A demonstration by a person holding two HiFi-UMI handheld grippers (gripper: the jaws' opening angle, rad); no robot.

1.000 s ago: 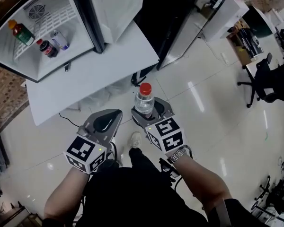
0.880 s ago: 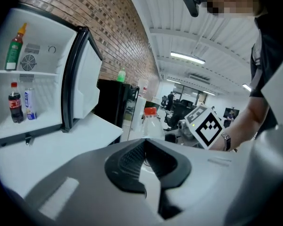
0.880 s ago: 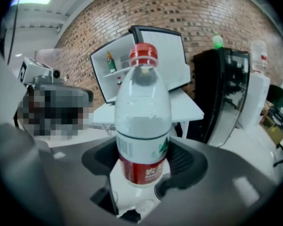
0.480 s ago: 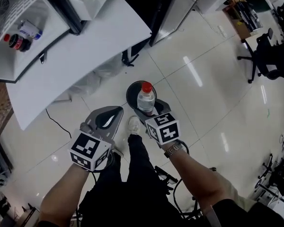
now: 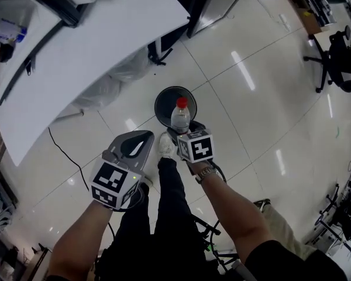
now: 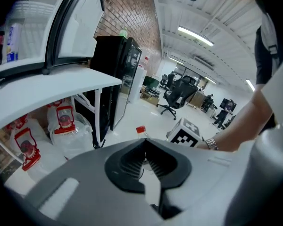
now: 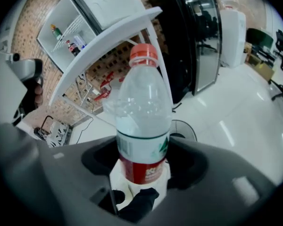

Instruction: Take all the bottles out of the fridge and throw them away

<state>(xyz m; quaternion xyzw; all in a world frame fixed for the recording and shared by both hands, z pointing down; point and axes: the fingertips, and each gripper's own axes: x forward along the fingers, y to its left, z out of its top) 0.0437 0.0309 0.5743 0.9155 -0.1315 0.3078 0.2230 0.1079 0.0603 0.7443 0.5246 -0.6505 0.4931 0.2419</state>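
Glossy white floor tiles (image 5: 263, 116) spread all round me and catch the ceiling lights. Office chairs (image 5: 333, 57) stand off at two o'clock. A white table (image 5: 105, 34) runs across from ten to eleven o'clock, with clear plastic bags (image 5: 114, 84) underneath it. On that table, far out at eleven o'clock, the fridge (image 7: 49, 15) stands open.

My right tongs (image 5: 181, 130) are clamped low on a water bottle (image 5: 179, 115), upright with its red cap on top. A round black bin (image 5: 161, 101) sits at twelve o'clock, just past my shoe. From my head the bottle lines up with the bin's near side, though I can't say it is truly over the mouth. My left tongs (image 5: 133, 146), at nine o'clock of the right pair, are closed together with nothing in them.

As I judge it, this bottle is out of the fridge and nearly at the drop, but not yet thrown away. The remaining bottles (image 7: 71, 46), three as far as I can count, stand on the fridge shelf, so most of the job is ahead.
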